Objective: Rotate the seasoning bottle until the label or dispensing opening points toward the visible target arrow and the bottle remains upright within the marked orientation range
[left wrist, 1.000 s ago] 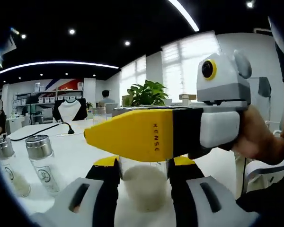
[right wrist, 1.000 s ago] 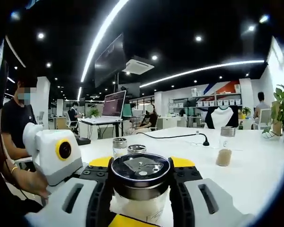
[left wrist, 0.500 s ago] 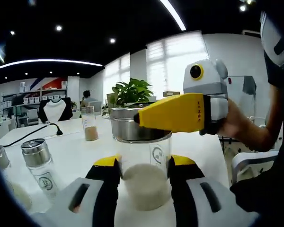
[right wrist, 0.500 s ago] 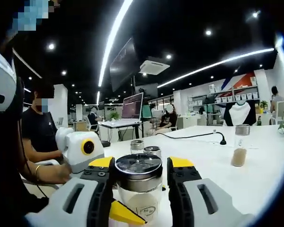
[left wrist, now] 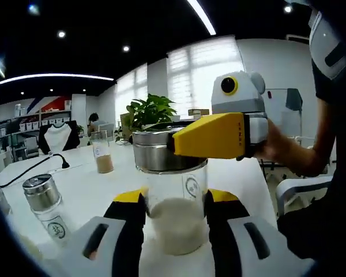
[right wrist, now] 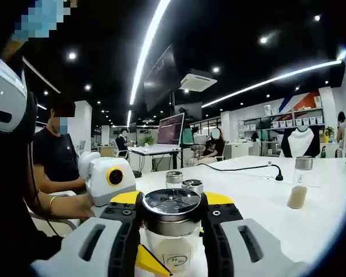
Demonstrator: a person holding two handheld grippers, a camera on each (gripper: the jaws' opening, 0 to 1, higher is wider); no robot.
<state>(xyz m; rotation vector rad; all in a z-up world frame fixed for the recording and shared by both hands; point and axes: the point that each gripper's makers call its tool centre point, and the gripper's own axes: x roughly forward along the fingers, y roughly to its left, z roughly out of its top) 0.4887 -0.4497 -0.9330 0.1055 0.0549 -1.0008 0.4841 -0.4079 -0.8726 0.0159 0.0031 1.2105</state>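
No legible text; bottle label [left wrist: 191,187] unreadable.

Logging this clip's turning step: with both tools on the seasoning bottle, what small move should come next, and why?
Probably a short twist of the right tool at the metal cap while the left tool steadies the glass body. The seasoning bottle stands upright, its label is off to one side, and I can't spot a target arrow.

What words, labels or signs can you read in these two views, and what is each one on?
Small lettering on the right gripper's yellow finger: too blurred to read.
Round emblem on the held seasoning bottle: unreadable.
Round emblem on the small bottle beside it: unreadable.
No target arrow or other readable sign.
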